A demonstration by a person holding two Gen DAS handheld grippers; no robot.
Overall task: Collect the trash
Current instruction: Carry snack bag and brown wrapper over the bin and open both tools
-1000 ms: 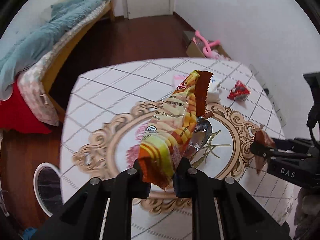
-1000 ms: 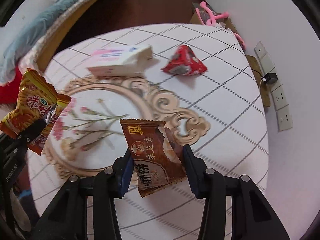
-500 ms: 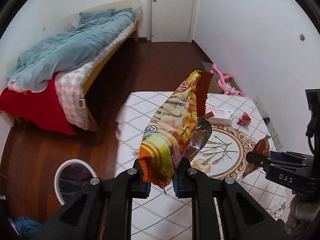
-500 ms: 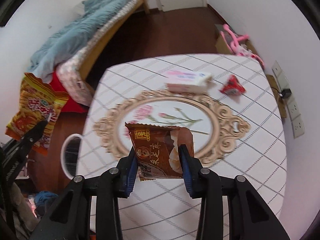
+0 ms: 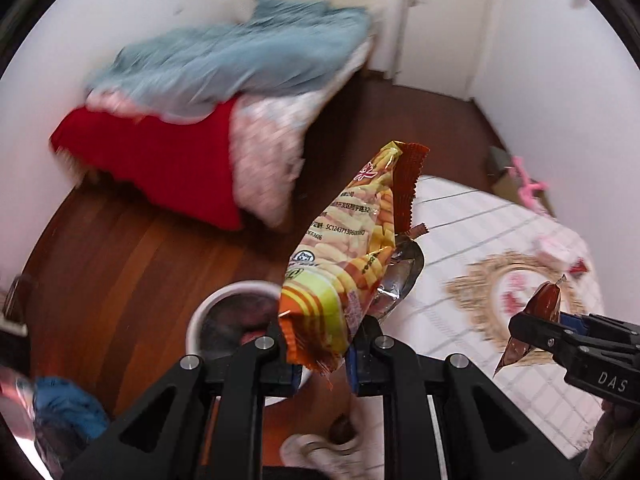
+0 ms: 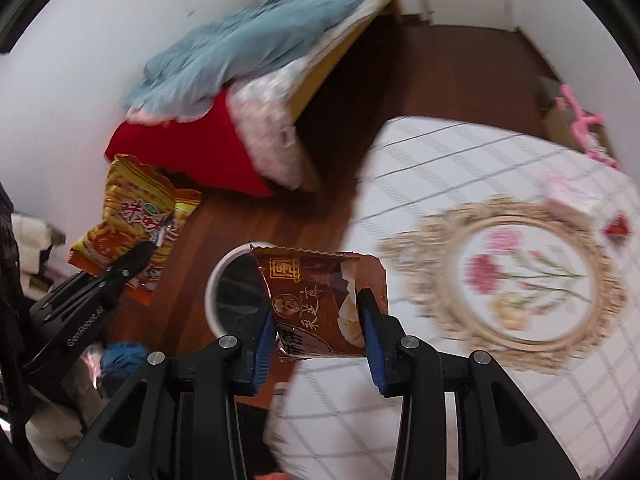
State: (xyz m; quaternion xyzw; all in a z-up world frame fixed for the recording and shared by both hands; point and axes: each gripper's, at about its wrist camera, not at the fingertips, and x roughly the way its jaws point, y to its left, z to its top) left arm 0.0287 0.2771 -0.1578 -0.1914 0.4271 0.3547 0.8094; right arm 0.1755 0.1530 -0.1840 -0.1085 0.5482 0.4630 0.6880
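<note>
My left gripper (image 5: 320,354) is shut on a yellow-orange snack bag (image 5: 352,256) that stands upright above its jaws; the bag also shows in the right wrist view (image 6: 136,226). My right gripper (image 6: 318,330) is shut on a brown snack wrapper (image 6: 320,300), which is also seen edge-on in the left wrist view (image 5: 536,320). A white round bin (image 5: 232,320) with a dark liner stands on the wood floor just beyond both grippers, and shows in the right wrist view (image 6: 228,288). A red wrapper (image 6: 618,229) and a pink-white box (image 6: 572,200) lie on the table.
The table with a white checked cloth (image 6: 460,152) and floral centre is to the right. A bed with blue quilt (image 5: 240,60) and red blanket (image 5: 160,156) stands behind. A white shoe (image 5: 320,450) is below. A pink object (image 6: 580,116) lies by the wall.
Both grippers swung left, away from the table and toward the floor. The white bin now sits right in front of both held wrappers. Both grips are unchanged.
</note>
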